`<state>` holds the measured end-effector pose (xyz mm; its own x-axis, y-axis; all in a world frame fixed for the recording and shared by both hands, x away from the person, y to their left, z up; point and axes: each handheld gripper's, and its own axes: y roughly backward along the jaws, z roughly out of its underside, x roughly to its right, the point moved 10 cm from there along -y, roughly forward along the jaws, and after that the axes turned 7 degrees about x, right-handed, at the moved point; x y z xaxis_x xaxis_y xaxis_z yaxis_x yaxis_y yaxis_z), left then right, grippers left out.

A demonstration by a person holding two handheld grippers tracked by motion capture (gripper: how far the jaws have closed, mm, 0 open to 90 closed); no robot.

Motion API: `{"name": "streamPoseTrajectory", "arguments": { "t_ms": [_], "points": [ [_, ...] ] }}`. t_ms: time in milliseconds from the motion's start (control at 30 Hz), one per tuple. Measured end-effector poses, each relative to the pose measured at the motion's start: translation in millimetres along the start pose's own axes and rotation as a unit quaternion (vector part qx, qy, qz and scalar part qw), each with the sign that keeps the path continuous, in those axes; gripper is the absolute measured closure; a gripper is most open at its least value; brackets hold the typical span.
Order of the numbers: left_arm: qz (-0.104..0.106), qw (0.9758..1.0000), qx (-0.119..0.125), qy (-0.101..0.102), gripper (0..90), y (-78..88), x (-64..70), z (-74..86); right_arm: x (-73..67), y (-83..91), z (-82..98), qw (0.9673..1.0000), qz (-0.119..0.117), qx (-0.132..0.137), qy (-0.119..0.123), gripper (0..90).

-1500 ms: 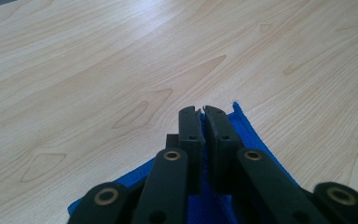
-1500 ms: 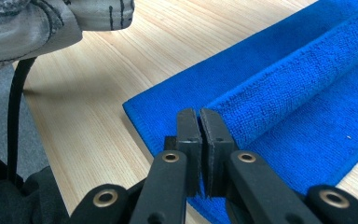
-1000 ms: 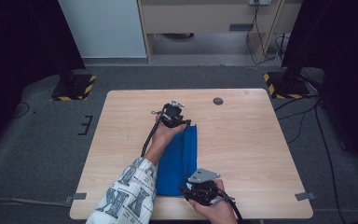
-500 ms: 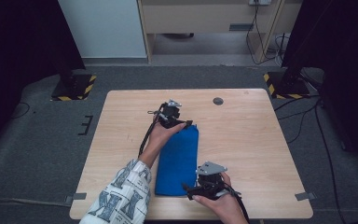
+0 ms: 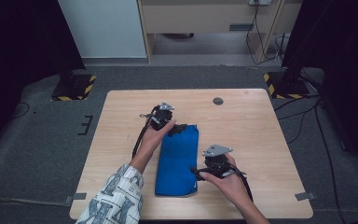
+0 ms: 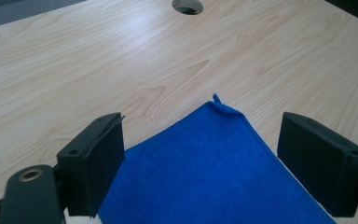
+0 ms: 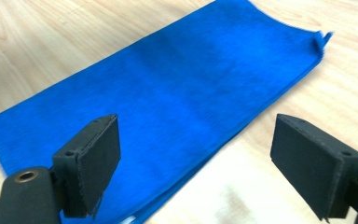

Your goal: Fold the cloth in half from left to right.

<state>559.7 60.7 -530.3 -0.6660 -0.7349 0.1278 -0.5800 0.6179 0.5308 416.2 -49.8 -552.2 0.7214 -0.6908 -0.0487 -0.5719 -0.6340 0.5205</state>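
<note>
Both grippers have let go of the blue folded towel since a second ago and shifted off it; jaws have just been opening, nothing pinched. Wooden table carries the towel flat near its middle, long side running near to far. Left gripper sits at the towel's far left corner, jaws wide, the corner lying between and below its pads. Right gripper is at the near right edge, jaws wide, pads hovering over cloth and bare wood.
</note>
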Motion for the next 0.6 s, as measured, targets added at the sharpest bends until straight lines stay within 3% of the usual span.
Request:
{"name": "streamPoseTrajectory", "arguments": {
  "t_ms": [133,300,600],
  "points": [
    [-0.017,0.9998,-0.005,-0.009,12.6,6.7,-4.2,5.6,12.2,-6.6,-4.7,1.0,0.004,0.0,-0.003,14.7],
    [-0.032,0.9994,-0.015,-0.001,12.6,14.1,-10.1,14.1,26.1,-18.6,-10.3,0.9999,0.011,-0.005,-0.004,14.1],
    [-0.049,0.9988,-0.002,0.01,13.5,24.9,-26.9,17.9,38.7,-35.2,-23.9,0.9997,0.02,-0.007,0.008,15.5]
  ]
}}
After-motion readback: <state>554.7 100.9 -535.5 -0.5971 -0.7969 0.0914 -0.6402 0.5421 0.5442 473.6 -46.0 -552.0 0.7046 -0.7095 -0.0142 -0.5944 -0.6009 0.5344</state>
